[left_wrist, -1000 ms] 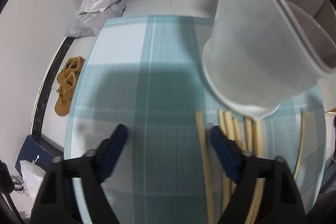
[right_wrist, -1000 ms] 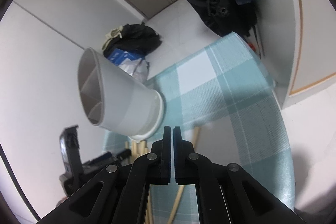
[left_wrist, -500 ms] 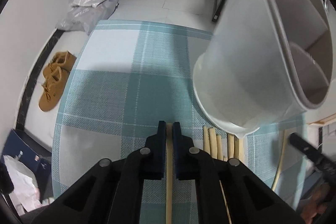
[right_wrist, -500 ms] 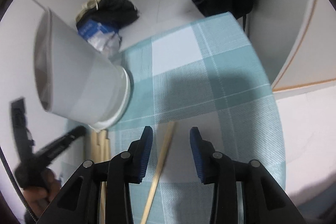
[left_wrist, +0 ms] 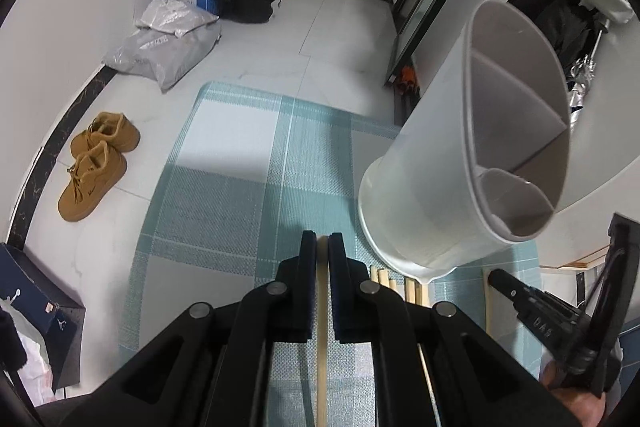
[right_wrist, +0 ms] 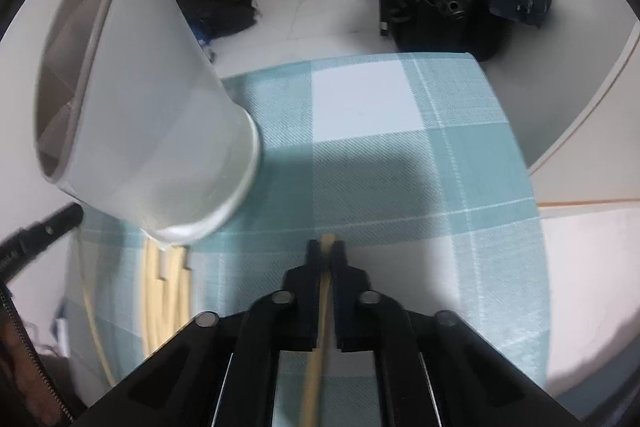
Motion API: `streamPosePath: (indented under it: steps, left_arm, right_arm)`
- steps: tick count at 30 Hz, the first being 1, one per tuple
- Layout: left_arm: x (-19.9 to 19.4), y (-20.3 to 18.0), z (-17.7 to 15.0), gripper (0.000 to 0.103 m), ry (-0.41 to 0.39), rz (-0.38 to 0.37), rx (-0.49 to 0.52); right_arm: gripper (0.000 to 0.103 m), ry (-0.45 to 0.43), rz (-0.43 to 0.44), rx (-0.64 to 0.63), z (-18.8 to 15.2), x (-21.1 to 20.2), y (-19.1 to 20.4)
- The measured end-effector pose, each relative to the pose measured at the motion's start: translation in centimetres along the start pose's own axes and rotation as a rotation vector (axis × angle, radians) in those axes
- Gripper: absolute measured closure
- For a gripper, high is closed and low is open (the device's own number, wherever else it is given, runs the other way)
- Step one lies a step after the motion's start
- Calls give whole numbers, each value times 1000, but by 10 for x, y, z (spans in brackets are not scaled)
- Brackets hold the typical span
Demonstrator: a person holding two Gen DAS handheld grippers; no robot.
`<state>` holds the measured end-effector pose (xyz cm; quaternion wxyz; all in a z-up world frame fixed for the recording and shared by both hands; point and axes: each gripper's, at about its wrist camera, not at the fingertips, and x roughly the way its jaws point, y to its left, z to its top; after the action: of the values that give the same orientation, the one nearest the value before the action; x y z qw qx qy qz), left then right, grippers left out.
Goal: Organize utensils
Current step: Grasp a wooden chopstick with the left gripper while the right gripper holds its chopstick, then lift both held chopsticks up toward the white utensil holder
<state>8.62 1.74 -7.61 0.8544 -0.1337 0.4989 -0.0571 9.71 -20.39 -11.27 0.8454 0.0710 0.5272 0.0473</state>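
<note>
each hand has a chopstick, the holder comes next

both tongs are clamped on a chopstick apiece. the left tongs [left_wrist: 322, 241] pinch a pale chopstick [left_wrist: 322, 327] that runs back between the pads toward the camera. the right tongs [right_wrist: 327, 247] pinch another chopstick [right_wrist: 320, 311], its tip just showing past the pads.

to do this step well, i would lift each stick clear of the checked cloth [right_wrist: 400, 167] on the surface, tip it upright, and lower it tip-first into one compartment of the holder [left_wrist: 440, 187], one hand at a time so the tongs do not cross. the sticks are thin and smooth and may swivel in the pads, so a slow swing is wise.

the holder is a tall grey-white tub, standing on the cloth beside the left tongs; its open top is split by walls into compartments, which look empty from here. more loose chopsticks [right_wrist: 168, 283] lie side by side on the cloth at its base.
</note>
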Motion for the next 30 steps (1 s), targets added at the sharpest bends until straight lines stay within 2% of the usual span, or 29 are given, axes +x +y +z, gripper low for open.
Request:
streamPosePath:
  steps: [1,5,9,13,17,23,24,26,28,29,30]
  left_arm:
    - [-1,5,0,100,-5,-7,-1]
    - [-9,10,-1,100,-32,-29,-10]
    - [-15,12,-3,100,-38,-34,-18]
    - [-20,10,-7,100,-48,-32,-15]
    - [-20,12,-10,100,-41,-30,-16]
    - [-18,20,-3,100,-37,-44,-51]
    - [-18,20,-3,100,-40,-45,-55]
    - [-19,20,-2,100,-45,-44,-56]
    - [-19,21,-2,100,-52,-43,-54]
    - [-20,20,-1,100,-56,-42,-53]
    - [-20,20,-1,100,-58,-43,-52]
  right_arm:
    - [103,-25,42,16,1,-6,-2]
    - [103,-76,75,-3,-3,-23,-1]
    - [103,-85,90,18,-11,-31,4]
    - [99,-60,49,-42,-17,-32,7]
    - [87,-13,-2,-123,-16,-18,12]
    - [80,46,-48,-197,-14,5,18]
    - [80,27,-54,-223,-13,5,21]
    - [80,21,-72,-261,-13,8,28]
    - [85,6,-91,-299,-15,10,34]
    - [94,-3,-92,-302,-15,11,34]
    - [97,-10,-91,-294,-15,11,33]
